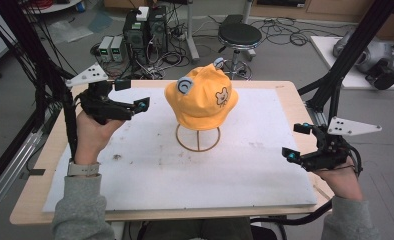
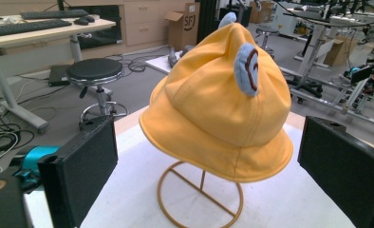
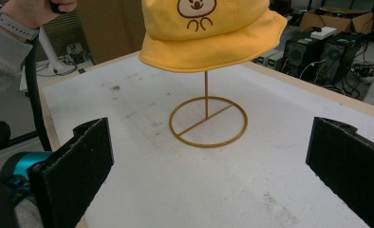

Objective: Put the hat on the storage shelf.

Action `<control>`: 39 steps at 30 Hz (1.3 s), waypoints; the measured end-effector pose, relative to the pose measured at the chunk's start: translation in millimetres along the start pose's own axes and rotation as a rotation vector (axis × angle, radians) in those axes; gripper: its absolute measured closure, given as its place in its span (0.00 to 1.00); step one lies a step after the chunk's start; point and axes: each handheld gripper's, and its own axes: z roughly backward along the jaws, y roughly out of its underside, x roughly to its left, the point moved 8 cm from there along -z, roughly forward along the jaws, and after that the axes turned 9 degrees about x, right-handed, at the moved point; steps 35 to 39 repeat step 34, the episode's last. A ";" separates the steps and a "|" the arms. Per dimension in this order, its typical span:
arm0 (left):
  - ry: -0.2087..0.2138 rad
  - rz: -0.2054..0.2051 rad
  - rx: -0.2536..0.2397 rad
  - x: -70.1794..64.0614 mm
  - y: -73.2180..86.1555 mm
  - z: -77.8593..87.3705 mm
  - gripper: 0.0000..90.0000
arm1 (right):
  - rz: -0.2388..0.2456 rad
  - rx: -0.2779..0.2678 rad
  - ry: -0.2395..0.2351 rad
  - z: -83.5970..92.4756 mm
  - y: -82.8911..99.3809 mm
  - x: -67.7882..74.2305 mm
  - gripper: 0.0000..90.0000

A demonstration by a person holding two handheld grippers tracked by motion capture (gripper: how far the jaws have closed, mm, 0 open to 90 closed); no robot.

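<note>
Hat (image 1: 201, 97), yellow with blue ears and a small printed bear-like face, sits on a wire stand (image 1: 198, 137). Left gripper (image 1: 133, 95) and right gripper (image 1: 296, 141) both gape wide, holding nothing.

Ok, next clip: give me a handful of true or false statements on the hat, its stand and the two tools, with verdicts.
1. The yellow hat sits on a thin wire stand. True.
2. The left tool is clamped on the hat's brim. False: its jaws stand apart, clear of the hat, as the left gripper view shows.
3. The hat has blue ears and a small bear face on it. True.
4. The right tool is shut on the stand's ring. False: it is open and held off near the right edge of the white board.
5. The hat lies flat on the board. False: it is raised above it on the stand's post.
</note>
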 end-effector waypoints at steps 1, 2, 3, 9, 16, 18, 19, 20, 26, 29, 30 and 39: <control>-0.003 0.003 -0.001 0.5 2.4 1.3 0.07 | 0.001 0.001 -0.001 -0.3 0.1 0.0 0.01; -0.007 0.005 -0.001 1.2 4.4 2.3 0.07 | 0.001 0.000 -0.003 -0.7 -0.1 0.1 0.01; -0.011 0.009 -0.002 1.8 6.8 3.7 0.07 | 0.003 0.000 -0.002 -0.9 -0.1 -0.1 0.01; -0.041 0.012 -0.009 1.6 17.9 11.1 0.07 | 0.003 -0.003 0.001 -0.2 -0.6 0.0 0.01; -0.074 0.020 -0.018 1.8 33.4 20.5 0.07 | -0.001 -0.001 0.004 -1.3 0.0 -0.8 0.01; -0.084 0.020 -0.019 2.0 37.6 23.7 0.07 | 0.001 0.002 0.004 -1.6 0.1 -0.9 0.01; -0.086 0.023 -0.021 2.0 39.0 24.7 0.07 | 0.000 0.002 0.005 -2.1 0.1 -0.9 0.01; -0.091 0.026 -0.024 2.3 41.1 26.0 0.07 | 0.000 0.002 0.005 -2.1 0.1 -0.9 0.01; -0.117 0.045 -0.023 7.4 54.4 32.9 0.07 | 0.002 0.006 0.006 -3.0 0.5 -0.8 0.01; -0.126 0.052 -0.024 8.8 56.8 35.9 0.07 | 0.003 0.005 0.006 -3.1 0.3 -0.8 0.01; -0.127 0.049 -0.025 8.3 56.6 37.3 0.07 | 0.002 0.006 0.006 -3.0 0.2 -0.6 0.01; -0.128 0.042 -0.033 4.6 56.7 40.5 0.07 | 0.006 0.001 0.007 -2.7 -0.8 -0.7 0.01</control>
